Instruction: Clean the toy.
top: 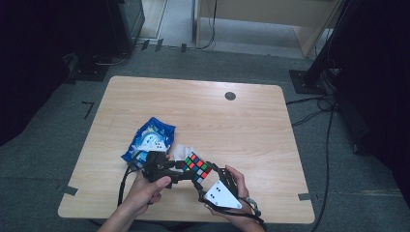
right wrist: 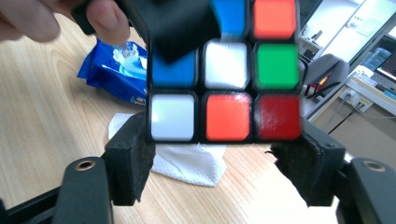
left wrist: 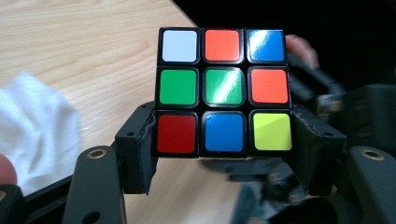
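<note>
You have the Rubik's cube (top: 197, 167) lifted off the wooden table (top: 251, 125) and caught between both tools, which makes sense if you mean to twist one layer against the rest. Your left gripper (left wrist: 223, 140) is clamped on the cube's bottom row, its pads pressed flat against the two side faces of that layer, so it can hold that slice firm. Your right gripper (right wrist: 223, 154) comes at the cube from another face; its jaws flank the lowest row there, the left pad looks to be touching, but the frayed right pad seems to stand just clear, so I cannot tell whether it truly grips.

Taking the cube as the landmark: the white tissue (top: 183, 151) lies just behind and below it on the table, and the blue wet-wipe pack (top: 150, 137) sits beyond that, to the cube's left. Both look parked within reach for wiping the cube.
</note>
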{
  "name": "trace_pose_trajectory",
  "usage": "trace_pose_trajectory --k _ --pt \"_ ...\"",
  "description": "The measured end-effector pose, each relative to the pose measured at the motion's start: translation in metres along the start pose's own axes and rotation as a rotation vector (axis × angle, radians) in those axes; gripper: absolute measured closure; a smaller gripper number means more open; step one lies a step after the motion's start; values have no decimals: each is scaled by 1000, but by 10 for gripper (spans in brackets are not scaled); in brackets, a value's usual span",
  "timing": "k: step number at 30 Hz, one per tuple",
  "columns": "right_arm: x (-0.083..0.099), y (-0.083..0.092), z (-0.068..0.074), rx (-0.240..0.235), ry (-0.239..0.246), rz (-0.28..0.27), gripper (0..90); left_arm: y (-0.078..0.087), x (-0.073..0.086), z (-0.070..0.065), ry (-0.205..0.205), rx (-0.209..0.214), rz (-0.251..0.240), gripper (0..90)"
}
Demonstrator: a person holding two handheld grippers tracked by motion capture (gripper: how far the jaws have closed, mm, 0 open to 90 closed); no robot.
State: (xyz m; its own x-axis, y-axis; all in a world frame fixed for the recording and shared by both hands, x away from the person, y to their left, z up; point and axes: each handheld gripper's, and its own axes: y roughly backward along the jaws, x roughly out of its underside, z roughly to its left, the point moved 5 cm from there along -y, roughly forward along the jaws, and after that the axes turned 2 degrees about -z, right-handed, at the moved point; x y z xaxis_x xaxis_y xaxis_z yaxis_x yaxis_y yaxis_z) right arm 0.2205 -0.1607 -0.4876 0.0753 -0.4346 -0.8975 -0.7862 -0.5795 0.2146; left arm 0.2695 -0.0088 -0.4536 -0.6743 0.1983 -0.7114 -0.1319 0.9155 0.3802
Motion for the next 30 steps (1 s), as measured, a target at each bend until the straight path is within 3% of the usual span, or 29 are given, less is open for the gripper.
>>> trace_pose_trajectory --k 5,10,12,15,18,20,23,25,30 --pt "-4 2 0 -1 -8 -31 338 -1 1 0 21 39 12 345" --pt "-4 3 1 -15 -10 -28 345 -1 2 2 29 55 27 344" --pt "-6 3 0 -14 -4 -10 347 -1 1 1 19 41 16 331" --pt "-6 3 -1 -20 -6 -1 346 3 -3 0 -28 -10 -17 286" --pt "-1 2 -3 -14 -4 25 346 13 -8 3 -36 -37 -69 231" --pt "3 2 -6 -5 -11 44 346 19 -11 10 -43 -117 -113 218" --pt "10 0 -16 13 -40 76 346 22 -10 22 -60 -238 -124 210" --pt "14 1 -22 16 -67 92 346 17 -5 28 -95 -306 -102 240" --pt "18 3 -29 29 -82 110 346 -8 11 44 -171 -472 -10 320"
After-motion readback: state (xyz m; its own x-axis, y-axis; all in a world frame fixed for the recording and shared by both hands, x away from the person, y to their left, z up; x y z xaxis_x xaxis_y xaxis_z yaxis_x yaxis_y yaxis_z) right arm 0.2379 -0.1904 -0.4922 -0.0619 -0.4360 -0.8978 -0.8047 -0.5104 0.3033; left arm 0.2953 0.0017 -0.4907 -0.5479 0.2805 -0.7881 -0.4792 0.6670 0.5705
